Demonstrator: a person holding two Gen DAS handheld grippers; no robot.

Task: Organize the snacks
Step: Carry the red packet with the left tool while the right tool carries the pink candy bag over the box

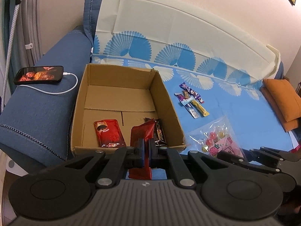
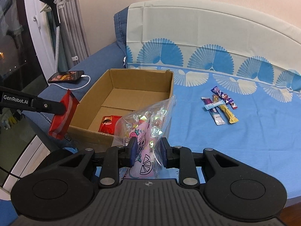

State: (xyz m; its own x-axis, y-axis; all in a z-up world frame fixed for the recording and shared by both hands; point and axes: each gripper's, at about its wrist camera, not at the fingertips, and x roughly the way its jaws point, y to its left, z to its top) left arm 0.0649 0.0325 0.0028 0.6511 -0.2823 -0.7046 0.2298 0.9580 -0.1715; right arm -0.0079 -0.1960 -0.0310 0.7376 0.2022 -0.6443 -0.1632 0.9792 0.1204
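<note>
A cardboard box (image 1: 90, 86) stands on the blue sofa cover, also in the right wrist view (image 2: 169, 82). Inside lie a red packet (image 1: 109, 132) and a dark snack bar (image 1: 159, 131). My left gripper (image 1: 146, 148) is shut on a red snack packet (image 1: 142, 131), held over the box's near rim; it shows in the right wrist view (image 2: 64, 113). My right gripper (image 2: 147, 150) is shut on a clear candy bag (image 2: 146, 120), beside the box's right wall; the bag shows in the left wrist view (image 1: 216, 137). Several stick snacks (image 1: 191, 101) lie further right on the cover.
A phone (image 1: 38, 75) on a white charging cable lies on the sofa's left armrest. An orange cushion (image 1: 284, 99) sits at the far right. A curtain and a window (image 2: 17, 56) are at the left.
</note>
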